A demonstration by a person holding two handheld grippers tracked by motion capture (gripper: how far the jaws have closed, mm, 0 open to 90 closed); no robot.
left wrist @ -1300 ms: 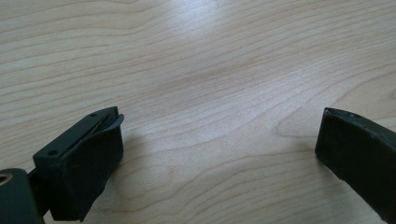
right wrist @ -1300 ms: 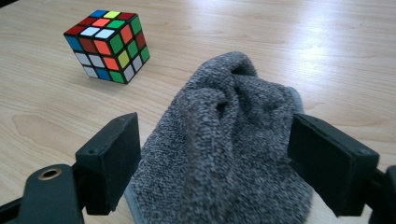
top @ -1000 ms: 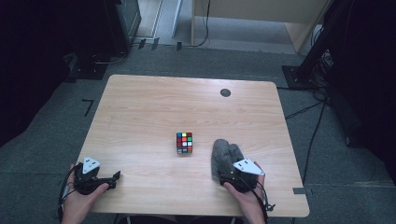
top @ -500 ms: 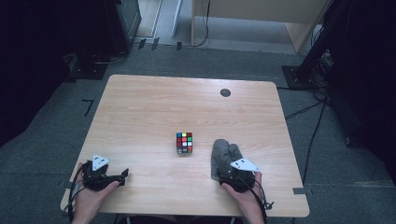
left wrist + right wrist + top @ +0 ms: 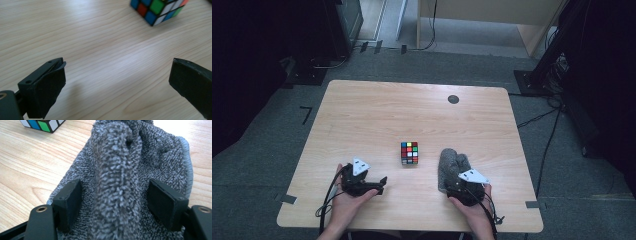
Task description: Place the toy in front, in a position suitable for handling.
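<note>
your left gripper (image 5: 383,183) sits at the near left part of the table (image 5: 362,115), held in your left hand (image 5: 347,197). against the earlier high view it has shifted right and a little inward from the near left corner, and it now lies closer to the puzzle cube (image 5: 409,152), though still apart from it. its jaws stand spread wide with nothing between them; the left gripper view (image 5: 117,82) shows bare wood in the gap and the cube (image 5: 157,10) ahead, toward the upper right.

the cube stands near the middle of the table, a little toward your side, in the same spot as in the earlier frames. it touches neither gripper.

just right of the cube lies the grey cloth (image 5: 452,165), bunched into a lump on the wood, unchanged in place. your right gripper (image 5: 457,189) rests at its near end, held in your right hand (image 5: 472,202), which has kept its position. its jaws have just been closing: in the right gripper view (image 5: 115,200) a raised fold of the cloth (image 5: 117,170) stands between the two pads (image 5: 68,200). the fold fills most of the gap, but you cannot tell from this view that the pads press on it; a narrow margin shows on each side.

a dark round mark (image 5: 453,99) lies at the far right part of the table, well apart from everything else.
</note>
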